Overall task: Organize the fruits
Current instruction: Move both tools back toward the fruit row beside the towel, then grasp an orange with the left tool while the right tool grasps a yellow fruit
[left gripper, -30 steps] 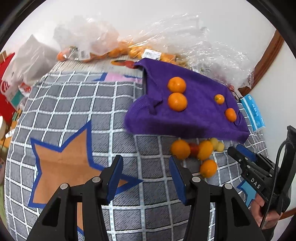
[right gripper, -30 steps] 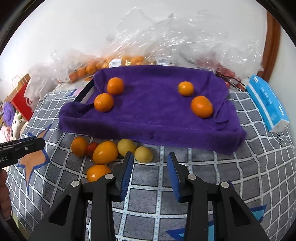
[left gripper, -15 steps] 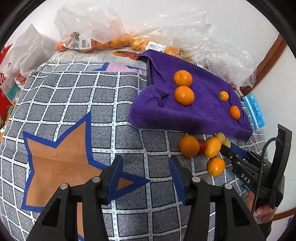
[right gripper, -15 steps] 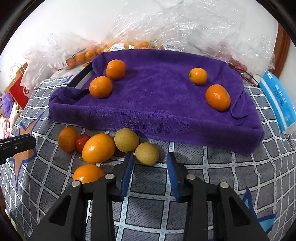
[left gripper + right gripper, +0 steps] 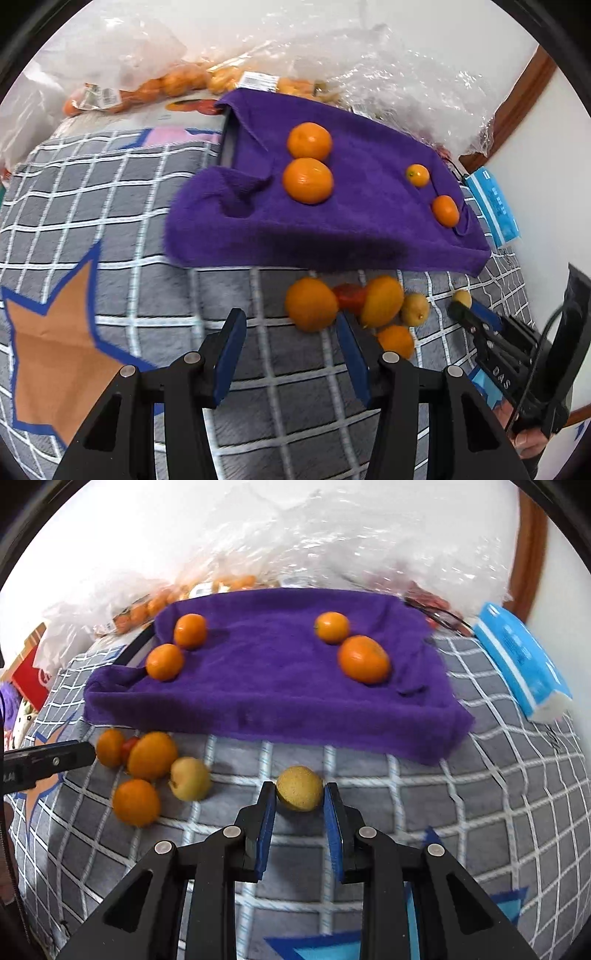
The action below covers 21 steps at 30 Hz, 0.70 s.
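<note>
The small round yellow-green fruit (image 5: 299,788) lay on the grey checked blanket (image 5: 480,812) just before the purple towel (image 5: 277,686), clamped by the right hand-held gripper (image 5: 300,794), while the left hand-held gripper (image 5: 290,326) hung open, empty, near the orange fruits (image 5: 312,303).

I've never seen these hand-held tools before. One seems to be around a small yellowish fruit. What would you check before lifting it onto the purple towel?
1. Right tool closed on the yellow fruit: ok, pads sit against both sides.
2. Fruit seated deep between the pads: not ok, only the tips hold it.
3. Free space on the purple towel: ok, the middle is bare between four oranges.
4. Neighbouring yellow fruit apart from the grip: ok.
5. Left tool out of the way: ok, open and empty near the orange pile.
6. Grip firm enough to lift: cannot tell.
</note>
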{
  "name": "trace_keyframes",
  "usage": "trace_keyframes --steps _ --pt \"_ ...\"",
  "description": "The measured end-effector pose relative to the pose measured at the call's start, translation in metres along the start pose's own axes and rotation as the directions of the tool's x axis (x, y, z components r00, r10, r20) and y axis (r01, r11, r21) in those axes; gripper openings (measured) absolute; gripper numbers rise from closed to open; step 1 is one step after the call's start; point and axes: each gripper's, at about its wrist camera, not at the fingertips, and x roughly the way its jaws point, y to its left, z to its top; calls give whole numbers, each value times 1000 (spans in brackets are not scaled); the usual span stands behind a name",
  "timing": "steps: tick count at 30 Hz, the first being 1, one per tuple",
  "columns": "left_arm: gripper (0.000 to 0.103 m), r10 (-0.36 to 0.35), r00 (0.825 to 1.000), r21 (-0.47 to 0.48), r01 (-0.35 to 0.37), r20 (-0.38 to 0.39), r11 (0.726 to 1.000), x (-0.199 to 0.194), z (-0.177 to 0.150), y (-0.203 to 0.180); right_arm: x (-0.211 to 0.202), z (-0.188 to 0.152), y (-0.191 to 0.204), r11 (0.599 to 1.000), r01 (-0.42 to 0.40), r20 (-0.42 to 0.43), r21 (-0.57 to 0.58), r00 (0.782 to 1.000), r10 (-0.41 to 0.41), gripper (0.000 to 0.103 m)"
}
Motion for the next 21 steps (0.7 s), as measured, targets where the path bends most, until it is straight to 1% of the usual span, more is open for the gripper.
trace_keyframes --steps 2,4,6,7,10,15,16,21 --pt "48 -6 1000 2 6 -4 1000 4 1 -3 0 -3 -5 1000 -1 -6 10 1000 1 26" --pt "42 -13 1000 7 13 -9 1000 8 3 -7 0 -7 -8 1000 -1 -8 12 1000 1 26" --pt "31 -16 1000 10 16 -16 1000 10 3 -9 -1 -7 -8 1000 -2 -6 12 1000 2 26" --pt "31 -10 1000 12 11 -18 1000 11 3 -9 -1 -7 -8 1000 -3 -5 12 1000 3 26" --pt "31 -13 1000 1 13 -18 1000 8 2 -5 -1 -7 -8 1000 -15 1 17 1000 15 26" --pt "31 46 999 -16 -46 -17 999 -2 -3 11 1 -8 -6 1000 -21 3 6 1000 21 26" --pt "31 42 999 -17 -42 -20 999 -2 -3 12 2 -8 -5 1000 -23 3 4 1000 23 26" --pt "36 73 997 11 -73 -5 997 4 -4 7 4 -10 -1 1000 -7 13 -19 1000 7 26"
